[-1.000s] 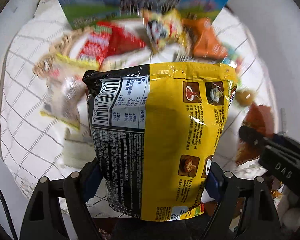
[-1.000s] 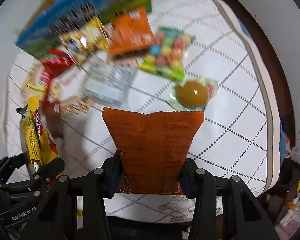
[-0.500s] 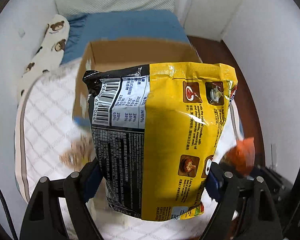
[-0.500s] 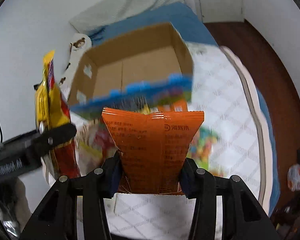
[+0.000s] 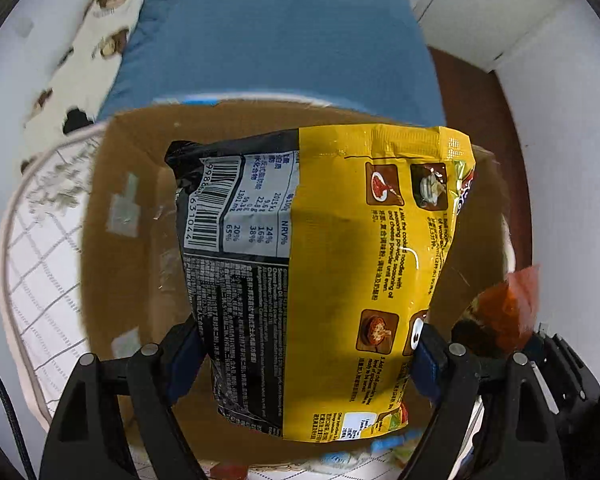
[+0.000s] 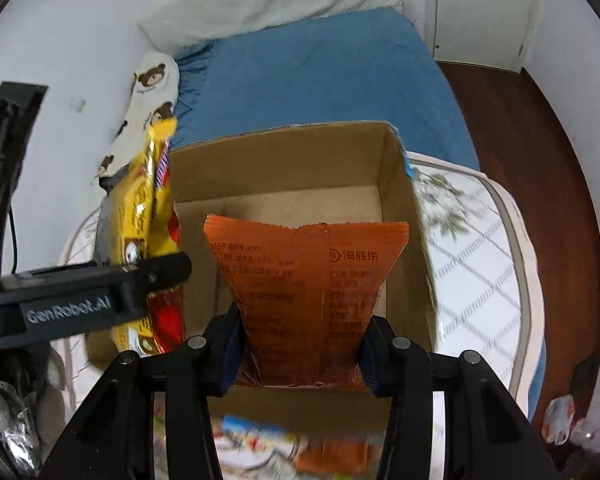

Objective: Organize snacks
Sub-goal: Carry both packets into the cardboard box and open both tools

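Observation:
My left gripper (image 5: pixel 304 360) is shut on a yellow and black noodle packet (image 5: pixel 328 264) and holds it over the open cardboard box (image 5: pixel 132 216). My right gripper (image 6: pixel 300 356) is shut on an orange snack packet (image 6: pixel 304 280) and holds it over the same box (image 6: pixel 400 200), above its near half. The box inside looks bare where it shows. In the right wrist view the left gripper (image 6: pixel 100 296) with the yellow packet (image 6: pixel 148 216) hangs at the box's left wall. In the left wrist view the orange packet (image 5: pixel 508 312) shows at the right.
The box stands on a white checked cloth (image 6: pixel 480 264) on a bed with a blue sheet (image 6: pixel 320 76) and a bear-print pillow (image 6: pixel 152 92). Blurred snack packets (image 6: pixel 284 444) lie in front of the box. Wooden floor (image 6: pixel 540 152) is to the right.
Both grippers have swung up from the pile of snacks and forward over the open box, each keeping its packet. The box now fills both views.

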Motion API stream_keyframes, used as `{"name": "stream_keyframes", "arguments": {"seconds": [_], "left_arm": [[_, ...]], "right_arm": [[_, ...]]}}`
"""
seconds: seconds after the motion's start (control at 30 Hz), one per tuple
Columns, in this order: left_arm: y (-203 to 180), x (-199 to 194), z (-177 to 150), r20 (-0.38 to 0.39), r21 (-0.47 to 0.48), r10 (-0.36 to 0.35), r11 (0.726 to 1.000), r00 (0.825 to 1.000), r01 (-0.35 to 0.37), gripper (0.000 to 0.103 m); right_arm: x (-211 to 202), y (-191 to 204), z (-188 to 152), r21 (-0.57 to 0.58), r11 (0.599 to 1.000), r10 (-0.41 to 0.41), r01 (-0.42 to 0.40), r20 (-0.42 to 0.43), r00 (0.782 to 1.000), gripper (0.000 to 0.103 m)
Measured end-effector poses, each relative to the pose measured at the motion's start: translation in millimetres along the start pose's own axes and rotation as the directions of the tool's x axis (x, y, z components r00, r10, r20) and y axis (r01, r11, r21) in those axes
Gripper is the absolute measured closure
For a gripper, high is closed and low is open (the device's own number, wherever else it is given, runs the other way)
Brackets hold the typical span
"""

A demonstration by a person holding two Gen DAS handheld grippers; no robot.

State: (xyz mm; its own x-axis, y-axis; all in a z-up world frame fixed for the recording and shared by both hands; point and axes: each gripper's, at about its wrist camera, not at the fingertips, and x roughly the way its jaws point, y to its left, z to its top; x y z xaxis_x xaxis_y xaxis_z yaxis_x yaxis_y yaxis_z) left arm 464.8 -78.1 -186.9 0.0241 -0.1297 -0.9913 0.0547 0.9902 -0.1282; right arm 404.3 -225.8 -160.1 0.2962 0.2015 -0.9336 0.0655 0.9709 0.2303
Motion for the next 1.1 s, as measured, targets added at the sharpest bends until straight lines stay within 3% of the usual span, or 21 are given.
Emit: {"name": "stream_keyframes", "arguments": {"seconds": [0.3,0.33,0.43,0.47,0.8,1.1], "left_arm": [[7,53,37,-0.077,-0.022,-0.009,1.0,0.997,0.007,0.018],[6,58,39,-0.08,-0.015,-0.01,1.0,0.997,0.009,0.018],[4,67,44,-0.077,-0.002,-0.011,1.0,0.997,0.011,0.014],[3,68,44,-0.078,-0.001,-0.016,1.0,0.997,0.016,0.014],[0,52,27,-0.021,0.026,-0.003,1.0,1.0,0.004,0.014],[15,7,-8,0.147,0.027,0.049,0.998,0.988,-0.053,0.014]], "right_arm": [[84,-3,44,-0.041,0.999,0.0,-0.003,-0.08,0.997,0.052],[92,-6,46,-0.04,0.999,0.01,-0.014,-0.087,0.996,0.048],[106,-7,52,-0.065,0.998,-0.014,0.008,-0.089,0.996,0.017],[111,-8,53,-0.075,0.997,-0.014,0.007,-0.091,0.996,0.014],[114,-10,42,-0.068,0.997,-0.036,0.028,-0.127,0.991,0.014],[79,-9,7,-0.05,0.996,-0.074,0.071,-0.069,0.995,0.014]]}}
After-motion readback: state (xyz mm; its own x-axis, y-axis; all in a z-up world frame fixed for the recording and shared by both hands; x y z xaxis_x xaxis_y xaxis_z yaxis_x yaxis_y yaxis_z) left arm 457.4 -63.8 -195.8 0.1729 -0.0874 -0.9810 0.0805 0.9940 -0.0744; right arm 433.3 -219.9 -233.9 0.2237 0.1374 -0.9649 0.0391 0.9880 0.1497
